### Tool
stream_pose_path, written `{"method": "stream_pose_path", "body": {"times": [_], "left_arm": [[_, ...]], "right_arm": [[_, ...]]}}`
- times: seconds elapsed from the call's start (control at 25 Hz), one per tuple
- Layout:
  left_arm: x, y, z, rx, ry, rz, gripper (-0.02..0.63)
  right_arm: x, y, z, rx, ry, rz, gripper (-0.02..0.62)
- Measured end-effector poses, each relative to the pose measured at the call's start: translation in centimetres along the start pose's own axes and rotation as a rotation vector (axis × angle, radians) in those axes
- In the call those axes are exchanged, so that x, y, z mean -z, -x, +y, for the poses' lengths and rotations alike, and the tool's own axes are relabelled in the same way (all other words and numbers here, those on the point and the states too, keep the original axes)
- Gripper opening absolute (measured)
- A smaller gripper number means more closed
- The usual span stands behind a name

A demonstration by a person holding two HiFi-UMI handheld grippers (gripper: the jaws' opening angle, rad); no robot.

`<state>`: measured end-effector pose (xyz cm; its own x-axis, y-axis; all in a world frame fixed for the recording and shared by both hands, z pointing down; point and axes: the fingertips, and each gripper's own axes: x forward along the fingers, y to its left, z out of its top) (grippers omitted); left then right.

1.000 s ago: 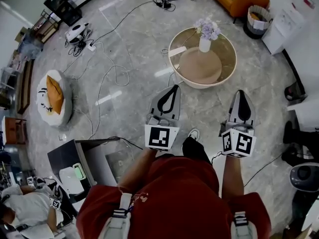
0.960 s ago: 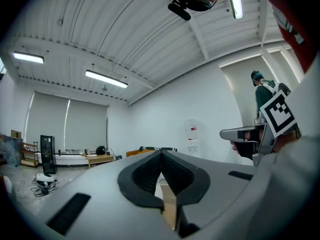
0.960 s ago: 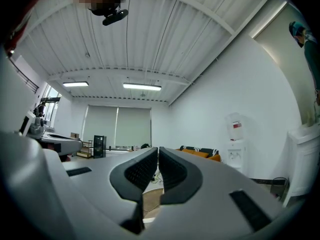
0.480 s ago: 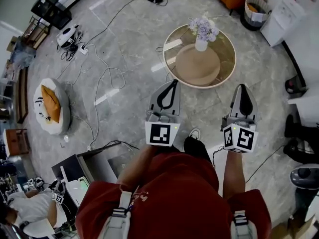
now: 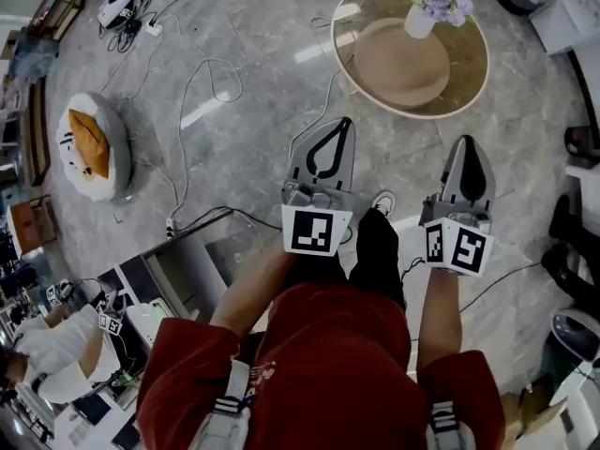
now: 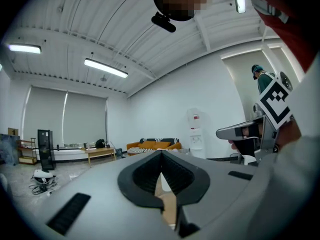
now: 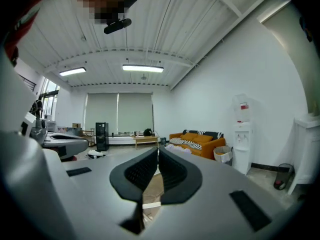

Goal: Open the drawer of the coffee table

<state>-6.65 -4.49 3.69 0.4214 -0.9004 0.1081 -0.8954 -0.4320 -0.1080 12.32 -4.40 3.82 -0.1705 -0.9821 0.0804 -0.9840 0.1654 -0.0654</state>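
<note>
Head view, left to right.

Pouf (image 5: 89,148) at 9 o'clock in the frame, loose cables (image 5: 187,111) on the floor, not relevant.

Left tool (image 5: 330,127): clenched, tips meet, nothing held. The left gripper view confirms this (image 6: 161,153), with only a tan surface showing through the gap below the tips.

Table (image 5: 467,68): round, at about 1 o'clock in the frame, with a flower vase (image 5: 427,3) on its far side.

Right tool (image 5: 469,143): clenched, empty. Same in the right gripper view (image 7: 158,149).

Key relation: the table lies ahead of both tools, at about 1 o'clock from the left tool and about 11 o'clock from the right one. So it sits between the two lines they point along. Both tips are near its near rim but apart from it, with nothing touching. Cannot tell which hand is nearer; they look about even.

The table is round, so it has no long axis to line up on. The drawer is not visible in any view, so its front and handle side are unknown. Judgement: this is still the approach. The next move needs the tools lower, at the table's side wall, and one tool released to take a handle.

Versus the earlier frames: the table looks bigger and has slid from frame centre to the top right, with its far rim almost at the frame edge. The person has closed in. The pouf has drifted up-left. Both tools are clenched as before, still side by side.
</note>
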Motion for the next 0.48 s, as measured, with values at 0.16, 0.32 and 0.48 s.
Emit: {"method": "stream_pose_path", "body": {"times": [0.16, 0.32, 0.48], "left_arm": [[5.9, 0.1, 0.9, -0.003, -0.035, -0.081, 0.014], [15.5, 0.6, 2.1, -0.04, -0.029, -0.061, 0.014], [27.0, -0.3, 3.1, -0.024, -0.053, -0.09, 0.014]], "right_arm": [[7.2, -1.1, 2.3, -0.073, 0.004, 0.028, 0.025], [15.6, -1.3, 4.0, -0.114, 0.054, 0.041, 0.025], [27.1, -2.0, 5.1, -0.218, 0.135, 0.062, 0.025]]}}
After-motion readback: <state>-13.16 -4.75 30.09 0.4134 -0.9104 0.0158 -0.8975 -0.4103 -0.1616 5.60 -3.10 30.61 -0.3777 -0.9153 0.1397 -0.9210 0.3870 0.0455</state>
